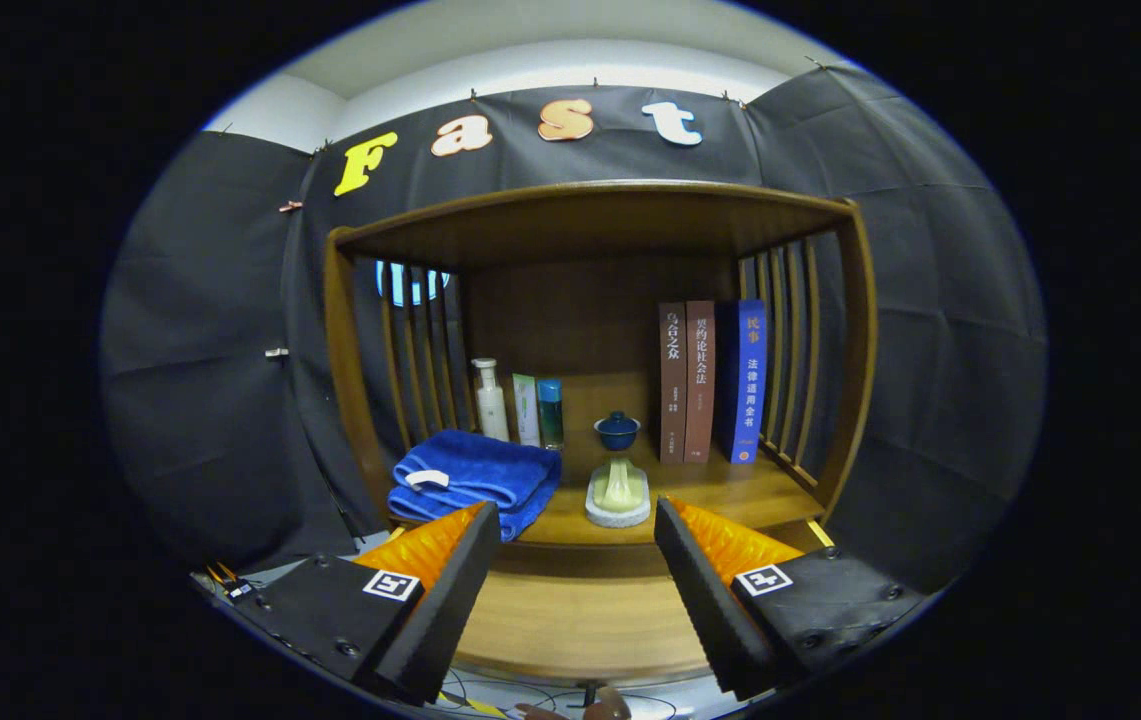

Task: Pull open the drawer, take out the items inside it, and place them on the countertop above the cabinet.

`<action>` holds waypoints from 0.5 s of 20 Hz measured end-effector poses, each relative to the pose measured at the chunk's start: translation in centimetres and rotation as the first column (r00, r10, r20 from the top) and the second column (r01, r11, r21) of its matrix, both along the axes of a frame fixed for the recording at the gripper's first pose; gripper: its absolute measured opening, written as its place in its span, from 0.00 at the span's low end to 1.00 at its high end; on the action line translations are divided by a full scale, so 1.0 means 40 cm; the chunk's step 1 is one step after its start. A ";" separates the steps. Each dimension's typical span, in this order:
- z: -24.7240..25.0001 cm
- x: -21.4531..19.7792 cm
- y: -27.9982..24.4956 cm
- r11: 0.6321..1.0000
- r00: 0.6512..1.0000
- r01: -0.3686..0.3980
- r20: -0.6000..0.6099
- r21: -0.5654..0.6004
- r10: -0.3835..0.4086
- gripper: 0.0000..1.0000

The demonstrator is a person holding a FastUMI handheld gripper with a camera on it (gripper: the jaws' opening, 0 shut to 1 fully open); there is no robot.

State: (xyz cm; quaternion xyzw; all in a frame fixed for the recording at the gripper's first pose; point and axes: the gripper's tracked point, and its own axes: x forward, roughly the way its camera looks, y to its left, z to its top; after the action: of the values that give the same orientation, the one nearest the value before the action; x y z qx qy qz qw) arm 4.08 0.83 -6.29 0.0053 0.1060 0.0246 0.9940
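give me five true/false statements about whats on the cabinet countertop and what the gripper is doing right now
1. The gripper is open with nothing between its fingers. True.
2. The folded blue towel lies on the countertop ahead of the left finger. True.
3. The three books lie flat in a stack. False: they stand upright side by side, near the slatted side of the shelf.
4. The small blue lidded cup stands behind the pale soap dish. True.
5. The white bottle stands right beside the books. False: it stands at the other side, behind the towel, next to two smaller containers.
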 end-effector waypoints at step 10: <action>-0.282 -0.218 -0.045 0.998 0.998 0.062 0.002 0.021 -0.062 0.99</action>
State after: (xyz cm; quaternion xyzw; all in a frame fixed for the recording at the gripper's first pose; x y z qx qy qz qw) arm -4.64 -0.95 -17.56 0.0187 0.1042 -0.0051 0.9944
